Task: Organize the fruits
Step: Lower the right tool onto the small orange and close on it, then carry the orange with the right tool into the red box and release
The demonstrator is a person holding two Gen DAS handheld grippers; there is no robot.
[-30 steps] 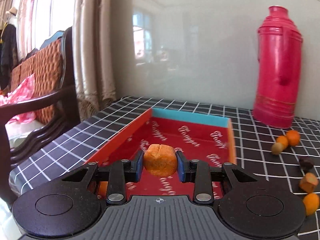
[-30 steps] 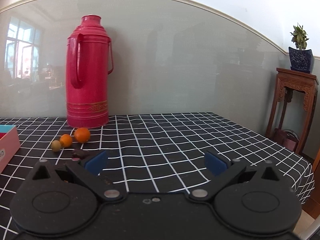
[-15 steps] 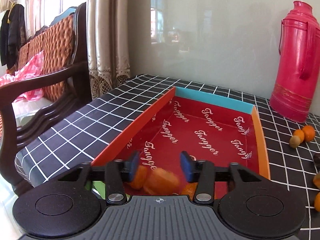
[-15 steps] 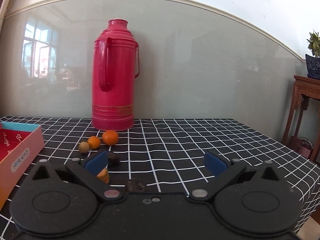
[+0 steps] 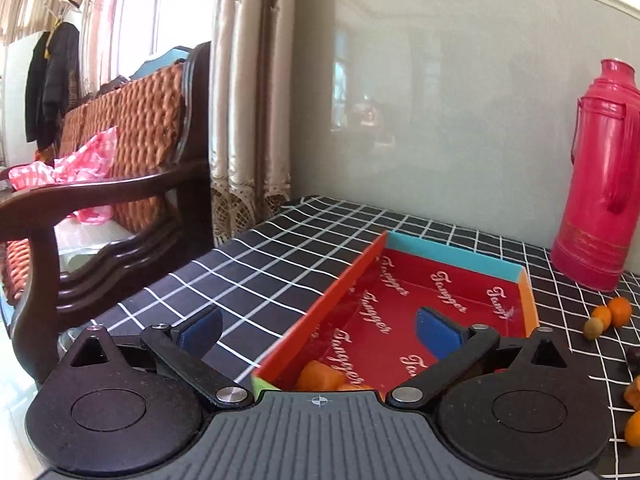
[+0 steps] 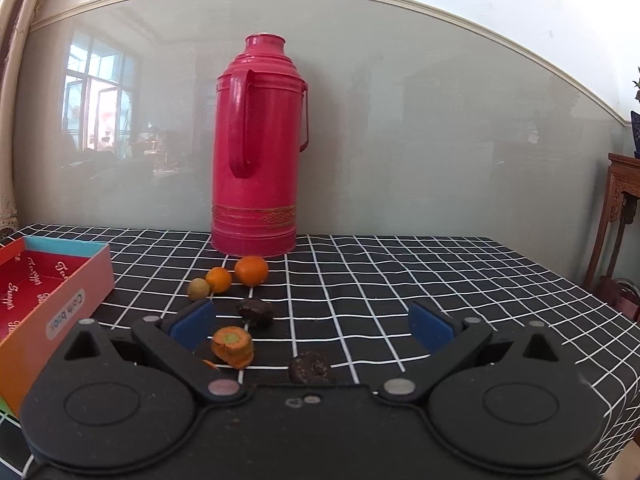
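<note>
A red box point(image 5: 436, 308) with orange and blue walls lies on the checked tablecloth; it also shows in the right wrist view point(image 6: 44, 288). Orange pieces point(image 5: 320, 376) lie in its near corner. My left gripper point(image 5: 318, 330) is open and empty above the box's near left wall. My right gripper point(image 6: 310, 322) is open and empty, low over loose fruit: a carrot chunk point(image 6: 233, 347), two dark pieces point(image 6: 256, 311) point(image 6: 310, 368), two oranges point(image 6: 251, 270) point(image 6: 219, 279) and a small tan fruit point(image 6: 199, 289).
A tall pink thermos point(image 6: 260, 152) stands at the wall behind the fruit, also in the left wrist view point(image 5: 596, 184). A wooden chair point(image 5: 112, 200) and curtains stand left of the table. A wooden stand point(image 6: 620, 216) is at the far right.
My left gripper opened and dropped the orange chunk into the box, then pulled back and swung left. My right gripper moved left and down towards the loose fruit.
</note>
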